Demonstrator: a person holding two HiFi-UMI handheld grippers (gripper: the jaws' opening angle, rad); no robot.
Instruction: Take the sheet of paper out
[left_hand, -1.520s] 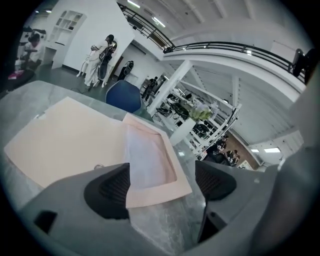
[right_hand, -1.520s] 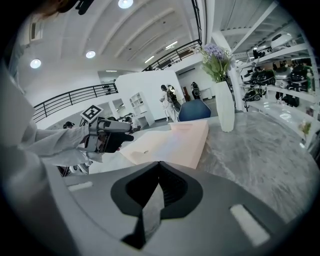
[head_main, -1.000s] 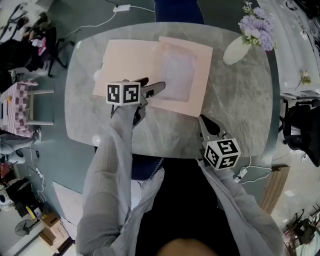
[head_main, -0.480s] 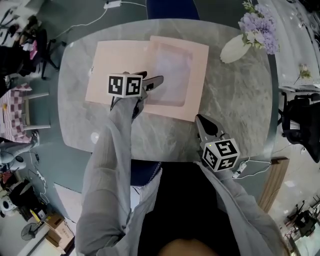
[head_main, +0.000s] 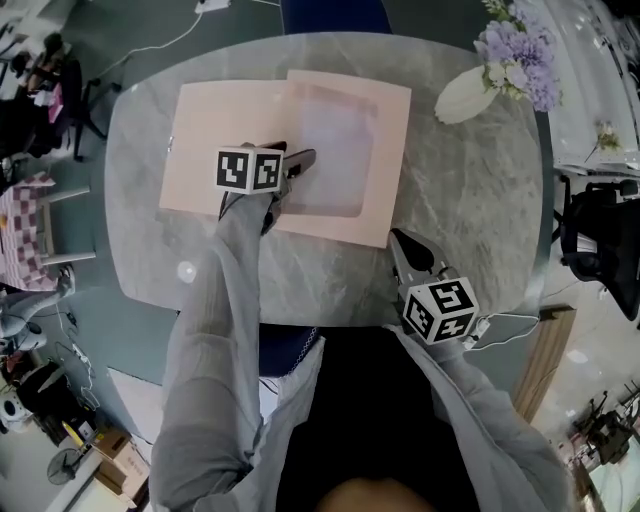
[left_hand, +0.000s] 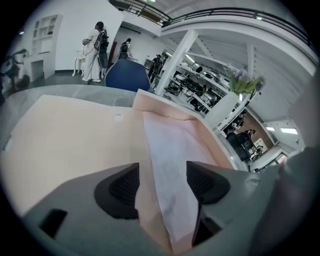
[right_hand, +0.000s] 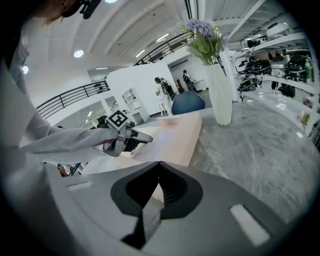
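Left fingers closing around the paper's edge at the pink folder.

The left gripper (left_hand: 162, 180) holds its fingers (left_hand: 120, 187) partly apart. They have just been closing, with the white sheet of paper (left_hand: 172, 160) and an edge of the pink folder (head_main: 220, 140) between them, not pinched. The sheet lies in the folder, toward 11 o'clock on the grey table (head_main: 460, 200). The right gripper (head_main: 398, 238) hovers at the table's 5 o'clock edge, fingers together and empty. A white vase (head_main: 462, 95) stands at 1 o'clock.

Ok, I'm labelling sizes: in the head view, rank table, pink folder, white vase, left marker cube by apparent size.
Table
pink folder
then white vase and left marker cube, which look alike; the cube is nearer the camera, so unsure.
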